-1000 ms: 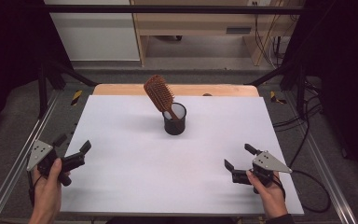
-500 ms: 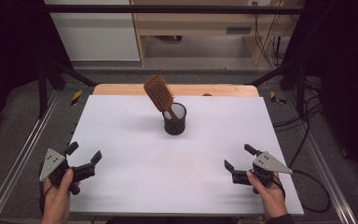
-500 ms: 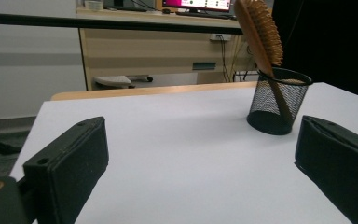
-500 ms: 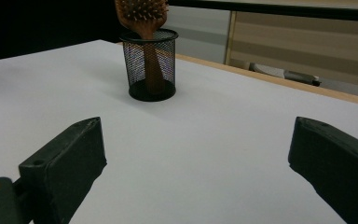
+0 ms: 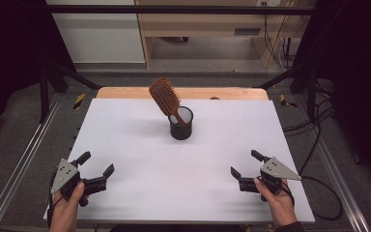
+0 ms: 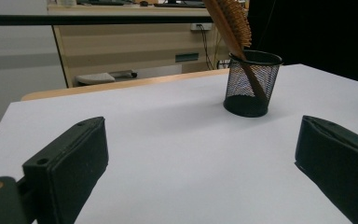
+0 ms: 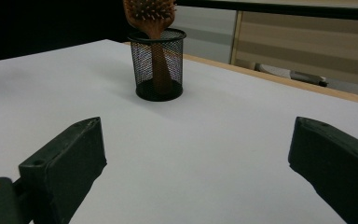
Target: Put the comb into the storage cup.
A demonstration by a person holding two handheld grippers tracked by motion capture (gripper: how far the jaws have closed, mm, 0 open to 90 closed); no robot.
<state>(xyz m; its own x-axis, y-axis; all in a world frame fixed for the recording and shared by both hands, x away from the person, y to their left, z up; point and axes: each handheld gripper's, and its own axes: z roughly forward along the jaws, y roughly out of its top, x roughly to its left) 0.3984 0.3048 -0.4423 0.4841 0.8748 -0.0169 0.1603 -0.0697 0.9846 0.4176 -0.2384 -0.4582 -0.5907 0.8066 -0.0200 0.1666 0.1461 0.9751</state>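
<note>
A brown wooden hairbrush (image 5: pixel 164 99) stands handle-down in a black mesh cup (image 5: pixel 180 123) at the middle back of the white table (image 5: pixel 188 193), its head leaning left. Both gripper views face the cup (image 6: pixel 251 84) (image 7: pixel 158 65) and the brush (image 6: pixel 230 21) (image 7: pixel 150 14). My left gripper (image 5: pixel 95 163) hovers open at the front left corner, far from the cup. At the front right, my right gripper (image 5: pixel 246 163) is open too. Nothing lies between either pair of jaws.
A wooden board edge (image 5: pixel 125 92) shows behind the white sheet. Metal rails (image 5: pixel 19 164) run along both sides of the table. Cables (image 5: pixel 319 140) lie on the floor to the right. A beige cabinet (image 5: pixel 207 24) stands behind.
My left gripper has moved right and toward the front edge of the table, still open. The right gripper, the cup and the brush have stayed put.
</note>
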